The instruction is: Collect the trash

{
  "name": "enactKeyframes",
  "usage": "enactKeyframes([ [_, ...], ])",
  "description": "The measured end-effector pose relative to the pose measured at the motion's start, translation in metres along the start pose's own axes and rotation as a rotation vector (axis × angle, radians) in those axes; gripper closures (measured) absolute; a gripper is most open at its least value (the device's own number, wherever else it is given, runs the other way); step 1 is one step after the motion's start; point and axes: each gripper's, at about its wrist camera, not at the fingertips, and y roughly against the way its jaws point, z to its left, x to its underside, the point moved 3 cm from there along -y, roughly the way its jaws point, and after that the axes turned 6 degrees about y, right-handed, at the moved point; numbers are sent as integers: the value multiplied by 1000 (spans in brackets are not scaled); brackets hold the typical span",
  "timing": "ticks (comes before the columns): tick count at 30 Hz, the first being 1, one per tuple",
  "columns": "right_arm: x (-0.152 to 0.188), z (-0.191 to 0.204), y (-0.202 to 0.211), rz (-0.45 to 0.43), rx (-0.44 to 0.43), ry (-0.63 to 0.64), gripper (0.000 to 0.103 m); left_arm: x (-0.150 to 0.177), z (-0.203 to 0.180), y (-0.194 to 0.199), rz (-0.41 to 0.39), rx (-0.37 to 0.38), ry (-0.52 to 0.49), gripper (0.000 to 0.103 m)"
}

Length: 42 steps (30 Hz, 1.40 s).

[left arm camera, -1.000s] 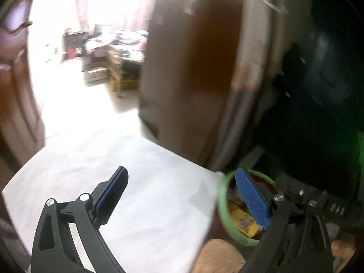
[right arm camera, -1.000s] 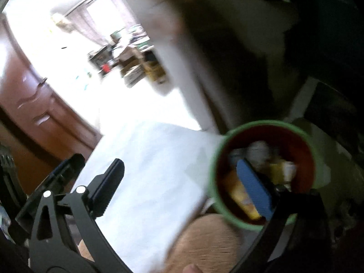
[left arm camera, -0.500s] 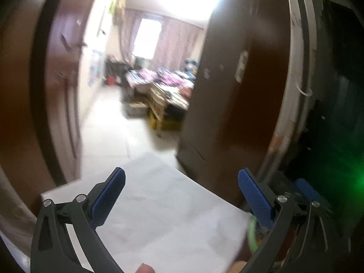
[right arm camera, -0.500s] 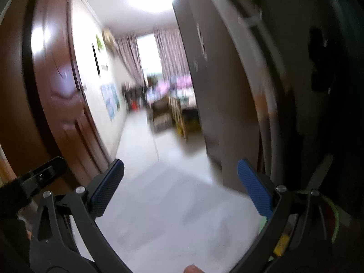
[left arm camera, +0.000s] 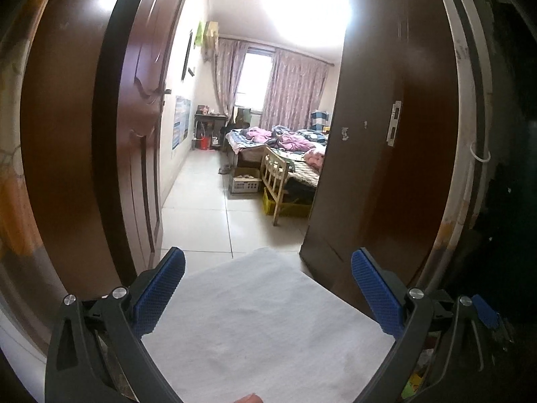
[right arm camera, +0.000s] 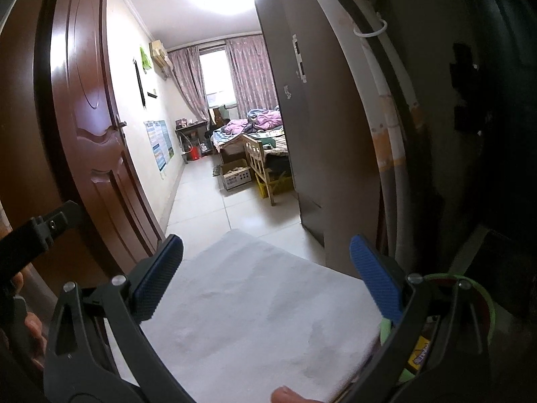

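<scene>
Both the left gripper (left arm camera: 266,288) and right gripper (right arm camera: 265,277) hover spread wide and empty above the white surface (right arm camera: 255,309); the green-rimmed trash bin (right arm camera: 488,305) sits just right of it.

The left gripper (left arm camera: 267,288) has two black plastic arms that curve up from the lower corners of its view. Each arm has triangle-shaped openings and two round silver screws near the top. The fingers (left arm camera: 160,291) carry blue pads with a fine raised grid pattern. The right gripper (right arm camera: 265,274) is of the same build: black curved arms, silver screws, blue textured pads (right arm camera: 373,271). A black part of the left gripper, with a small screw, shows at the left edge of the right view. A fingertip (right arm camera: 287,394) shows at the bottom edge of this view, and a hand (right arm camera: 32,330) at its left edge; no sleeve can be seen.
</scene>
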Motion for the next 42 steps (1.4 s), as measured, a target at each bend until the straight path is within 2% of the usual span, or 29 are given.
enactKeyframes([
  [3, 3, -1, 0, 6, 1, -3, 5, -1, 0, 0, -2, -20, -15, 8],
  [42, 13, -12, -6, 56, 9, -1, 5, 6, 9, 1, 40, -38, -35, 8],
])
